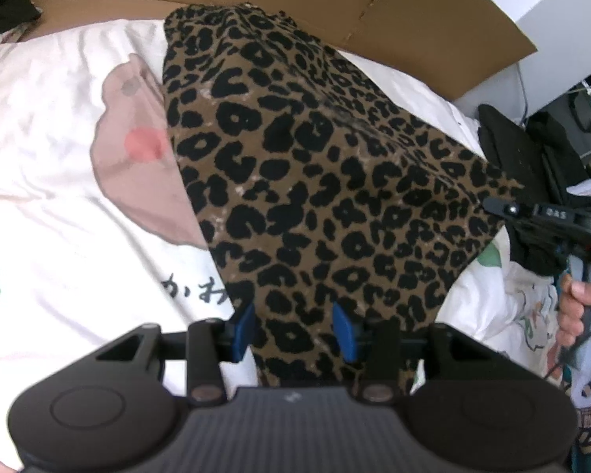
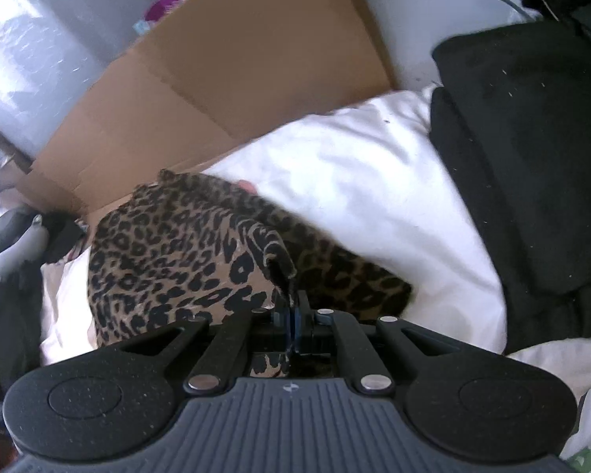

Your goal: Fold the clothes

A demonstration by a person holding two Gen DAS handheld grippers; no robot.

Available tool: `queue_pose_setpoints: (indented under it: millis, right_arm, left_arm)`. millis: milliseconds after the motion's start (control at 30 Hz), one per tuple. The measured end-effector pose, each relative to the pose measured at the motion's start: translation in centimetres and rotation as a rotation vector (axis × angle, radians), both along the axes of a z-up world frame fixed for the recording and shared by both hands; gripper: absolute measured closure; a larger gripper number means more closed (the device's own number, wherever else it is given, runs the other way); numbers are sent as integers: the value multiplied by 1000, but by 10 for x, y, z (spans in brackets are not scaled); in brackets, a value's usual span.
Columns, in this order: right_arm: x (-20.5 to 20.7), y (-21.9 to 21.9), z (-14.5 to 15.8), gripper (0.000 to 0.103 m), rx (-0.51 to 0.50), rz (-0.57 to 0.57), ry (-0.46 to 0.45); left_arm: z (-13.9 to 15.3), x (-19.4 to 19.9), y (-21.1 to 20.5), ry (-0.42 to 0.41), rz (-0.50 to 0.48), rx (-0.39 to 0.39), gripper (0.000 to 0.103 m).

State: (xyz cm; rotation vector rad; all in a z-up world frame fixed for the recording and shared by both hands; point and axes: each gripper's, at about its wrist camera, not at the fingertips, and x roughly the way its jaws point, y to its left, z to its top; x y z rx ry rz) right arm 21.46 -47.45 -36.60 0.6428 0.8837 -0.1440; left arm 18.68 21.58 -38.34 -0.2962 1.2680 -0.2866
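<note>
The leopard-print garment [image 1: 315, 181] is filling the middle of the left wrist view, stretching from the upper centre down to the bottom edge, and lying over a white sheet [image 1: 47, 126] with pink, red and green prints. In the right wrist view it is sitting at centre left, bunched, with one corner lifted toward the bottom centre.

The left gripper [image 1: 294, 331] is standing partly open at the bottom centre, its blue pads [image 1: 245, 325] on either side of a strip of the garment; whether they are pressing it I cannot tell. The right gripper [image 2: 291, 323] is closed tight on the garment's lifted corner, cloth showing above and below its pads. In the left view that same gripper is reaching in from the right edge, pinching the garment's far corner, with a hand [image 1: 579, 307] gripping its handle below.

Flattened cardboard [image 2: 216, 79] is lying behind the sheet toward the top. Black cloth [image 2: 532, 181] is piling up at the right side.
</note>
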Motion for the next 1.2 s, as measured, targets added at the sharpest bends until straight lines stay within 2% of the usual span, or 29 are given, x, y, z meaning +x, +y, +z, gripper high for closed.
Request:
queue_pose_setpoints:
  millis: [233, 300, 400, 533, 667, 867, 1067, 1200]
  right_arm:
    - [-2, -7, -17, 100, 20, -31, 60]
    - [-4, -14, -19, 93, 46, -66, 68]
    - [-5, -20, -20, 92, 52, -88, 62]
    - [-5, -24, -21, 92, 51, -94, 54]
    - [-3, -25, -22, 99, 43, -89, 49]
    - [-7, -22, -16, 102, -5, -94, 51]
    - [-11, -22, -6, 102, -58, -111, 46]
    - [-9, -28, -18, 102, -42, -133, 99]
  left_arm:
    - [-25, -17, 9, 52, -13, 4, 56]
    - [-21, -24, 11, 65, -20, 3, 56]
    - [-22, -34, 15, 81, -30, 11, 56]
    - [-23, -43, 21, 91, -41, 20, 56]
    - [-17, -48, 24, 97, -42, 19, 56]
    - [-8, -57, 30, 96, -41, 19, 56]
    - [-20, -47, 32, 99, -39, 14, 56]
    - [-29, -41, 29, 109, -49, 16, 56]
